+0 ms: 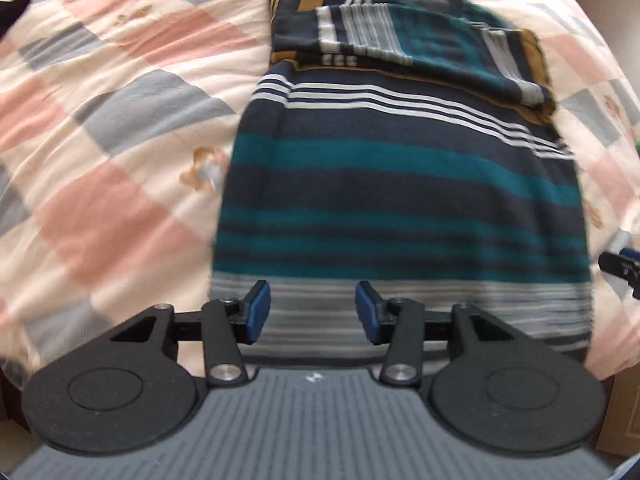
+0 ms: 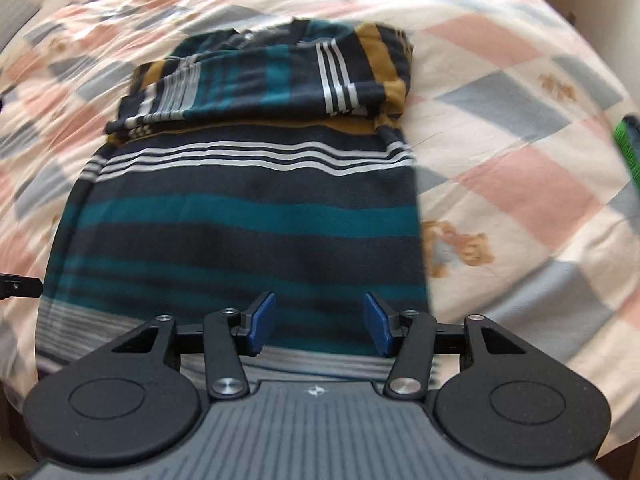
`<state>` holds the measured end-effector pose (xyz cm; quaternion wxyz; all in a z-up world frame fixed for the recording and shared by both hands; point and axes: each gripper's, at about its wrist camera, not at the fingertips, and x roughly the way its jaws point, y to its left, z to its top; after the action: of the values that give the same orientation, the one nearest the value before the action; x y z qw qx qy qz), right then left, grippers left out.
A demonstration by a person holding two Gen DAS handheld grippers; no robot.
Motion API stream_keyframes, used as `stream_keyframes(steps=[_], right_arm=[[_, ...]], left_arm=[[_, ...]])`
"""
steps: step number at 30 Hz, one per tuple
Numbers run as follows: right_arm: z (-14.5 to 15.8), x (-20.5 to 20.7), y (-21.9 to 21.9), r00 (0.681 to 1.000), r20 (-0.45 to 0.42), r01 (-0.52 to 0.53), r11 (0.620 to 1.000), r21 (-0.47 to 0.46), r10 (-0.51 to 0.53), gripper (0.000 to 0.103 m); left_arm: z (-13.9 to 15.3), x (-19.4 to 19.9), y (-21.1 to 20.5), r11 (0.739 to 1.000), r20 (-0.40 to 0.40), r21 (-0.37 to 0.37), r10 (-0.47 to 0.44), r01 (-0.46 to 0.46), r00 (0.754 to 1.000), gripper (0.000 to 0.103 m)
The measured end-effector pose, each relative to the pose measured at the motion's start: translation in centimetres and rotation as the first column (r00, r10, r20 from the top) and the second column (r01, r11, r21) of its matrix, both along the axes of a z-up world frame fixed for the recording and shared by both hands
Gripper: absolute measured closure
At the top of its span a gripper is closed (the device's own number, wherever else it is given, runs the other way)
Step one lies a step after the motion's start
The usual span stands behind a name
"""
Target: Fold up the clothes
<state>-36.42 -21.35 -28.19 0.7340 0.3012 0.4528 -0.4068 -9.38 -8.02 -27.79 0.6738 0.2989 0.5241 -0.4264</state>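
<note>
Navy-teal striped sweater (image 1: 400,184) on quilted bed (image 1: 100,140): sleeves folded across the chest; hem-to-collar fold apparently outstanding. Left claw (image 1: 313,312), right claw (image 2: 319,324): both apart, empty, near hem.

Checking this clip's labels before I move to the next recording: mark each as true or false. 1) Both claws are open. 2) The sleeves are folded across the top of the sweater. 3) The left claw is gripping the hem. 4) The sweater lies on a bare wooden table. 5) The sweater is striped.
1) True: the left claw and the right claw both show a wide gap between their blue pads.
2) True: the sleeves lie folded over the upper part of the sweater.
3) False: it holds nothing; its jaws stand apart above the hem.
4) False: it lies on a pink, grey and white checked quilt.
5) True: navy, teal, white and mustard bands.
</note>
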Motion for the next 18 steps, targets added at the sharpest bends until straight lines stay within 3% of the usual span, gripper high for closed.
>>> stream_keyframes(steps=[2, 10, 18], right_arm=[[1.8, -1.9, 1.7, 0.998, 0.040, -0.040, 0.999, -0.031, 0.041, 0.044], [6.6, -8.0, 7.3, 0.976, 0.094, -0.184, 0.975, -0.125, 0.196, 0.042], [9.9, -11.4, 10.4, 0.960, 0.132, -0.225, 0.960, -0.167, 0.248, 0.039]], left_arm=[[1.6, -2.8, 1.4, 1.000, 0.032, -0.019, 0.016, -0.016, 0.999, 0.058], [6.6, -12.3, 5.8, 0.994, 0.074, -0.105, 0.045, -0.038, 0.996, 0.055], [9.9, -17.2, 8.1, 0.993, 0.099, -0.122, 0.023, -0.011, 0.995, 0.055]])
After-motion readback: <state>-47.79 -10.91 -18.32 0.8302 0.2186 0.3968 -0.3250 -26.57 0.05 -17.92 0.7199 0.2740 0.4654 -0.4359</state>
